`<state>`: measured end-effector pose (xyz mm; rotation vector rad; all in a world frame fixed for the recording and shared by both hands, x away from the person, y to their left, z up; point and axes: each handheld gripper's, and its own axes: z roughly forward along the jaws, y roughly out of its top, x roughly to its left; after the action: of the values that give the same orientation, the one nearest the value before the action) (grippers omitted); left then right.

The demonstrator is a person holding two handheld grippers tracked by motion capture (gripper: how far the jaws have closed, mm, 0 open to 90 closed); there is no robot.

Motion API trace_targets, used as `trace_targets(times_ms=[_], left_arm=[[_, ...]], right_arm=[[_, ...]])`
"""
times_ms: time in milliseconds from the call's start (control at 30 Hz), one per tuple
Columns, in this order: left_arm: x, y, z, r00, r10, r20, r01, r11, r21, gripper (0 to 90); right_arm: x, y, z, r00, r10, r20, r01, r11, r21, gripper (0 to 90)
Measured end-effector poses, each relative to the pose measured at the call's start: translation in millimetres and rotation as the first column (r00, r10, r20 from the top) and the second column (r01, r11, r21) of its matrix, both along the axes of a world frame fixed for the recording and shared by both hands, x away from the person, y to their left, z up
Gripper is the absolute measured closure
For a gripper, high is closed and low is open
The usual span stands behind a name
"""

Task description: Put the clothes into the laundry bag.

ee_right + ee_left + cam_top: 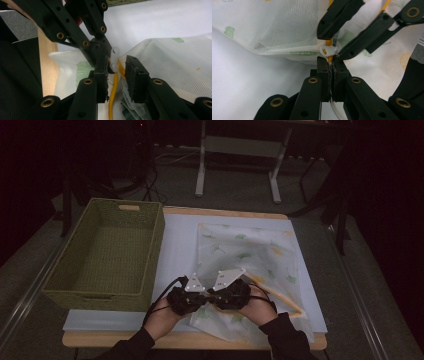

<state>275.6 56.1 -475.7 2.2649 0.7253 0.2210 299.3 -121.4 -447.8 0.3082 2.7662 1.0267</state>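
- Big white worktop (177, 240) with a wooden rim, seen from the high view.
- Green woven basket (107, 255) along the left edge of the worktop, open at the top.
- White mesh bag (245, 255) with green and orange leaf prints, spread flat over the right half of the worktop, its near corner close to the front edge.
- Yellow zipper line (113, 96) along the bag's edge, running toward the front right corner.
- Left gripper (186, 301) near the front edge, just left of the bag's near corner; fingers (323, 75) pressed tight together, pinching the bag's edge right below the zipper pull.
- Right gripper (231, 296) touching close beside the left one, over the bag; fingers (136, 77) partly apart, one on each side of the yellow zipper, not squeezing anything.
- Small white zipper pull (328, 50) sticking up just above the left fingers, between the right fingers.
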Motion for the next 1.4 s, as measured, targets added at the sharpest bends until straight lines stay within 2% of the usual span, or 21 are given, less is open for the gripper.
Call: trace_targets(times_ms=[200, 633, 967, 1067, 1133, 1200, 1233, 1267, 1300, 1400], left_arm=[[-0.1, -0.9, -0.3, 1.0000, -0.007, 0.003, 0.007, 1.0000, 0.004, 87.6], [-0.6, -2.0, -1.6, 0.9999, -0.012, 0.001, 0.012, 0.9998, 0.015, 87.6], [-1.3, -2.1, -1.9, 0.9999, -0.010, -0.010, 0.010, 0.9999, 0.010, 87.6], [-1.1, -1.9, -2.2, 0.9999, -0.009, -0.011, 0.009, 0.9999, 0.010, 87.6], [-1.2, -1.5, -2.1, 1.0000, -0.001, -0.003, 0.002, 0.9998, 0.021, 87.6], [-0.5, 0.7, -2.4, 0.9999, 0.000, -0.011, 0.000, 1.0000, 0.006, 87.6], [-0.8, 0.9, -2.4, 1.0000, 0.003, -0.007, -0.003, 0.9999, 0.012, 87.6], [-0.9, 1.0, -2.6, 1.0000, 0.002, -0.009, -0.001, 0.9999, 0.011, 87.6], [-1.1, 1.2, -2.8, 1.0000, 0.004, -0.008, -0.004, 1.0000, 0.008, 87.6], [-0.6, 1.6, -3.1, 0.9999, 0.010, -0.009, -0.010, 0.9999, 0.005, 87.6]], right_arm=[[2.2, 1.0, -0.8, 1.0000, 0.007, 0.000, -0.007, 1.000, -0.013, 74.6], [5.8, 4.5, -1.7, 0.9987, 0.033, -0.040, -0.034, 0.999, -0.040, 78.1], [2.5, 3.7, -1.8, 0.9988, 0.044, -0.022, -0.045, 0.998, -0.036, 81.8], [1.2, 5.0, -1.1, 0.9992, 0.036, -0.017, -0.037, 0.998, -0.054, 82.0], [0.6, 4.3, -0.1, 0.9992, 0.039, -0.010, -0.040, 0.998, -0.041, 83.9], [1.4, 1.8, 1.6, 0.9991, 0.039, -0.019, -0.039, 0.999, -0.026, 84.0], [1.4, 0.7, 1.9, 0.9989, 0.040, -0.023, -0.041, 0.999, -0.025, 90.0], [-0.1, -0.5, 2.5, 0.9995, 0.032, 0.004, -0.032, 0.999, -0.027, 90.0], [-0.1, -1.6, 3.3, 0.9996, 0.028, 0.009, -0.028, 0.999, -0.025, 90.0], [0.5, -4.4, 3.8, 0.9997, 0.026, 0.000, -0.026, 0.999, -0.026, 90.0]])
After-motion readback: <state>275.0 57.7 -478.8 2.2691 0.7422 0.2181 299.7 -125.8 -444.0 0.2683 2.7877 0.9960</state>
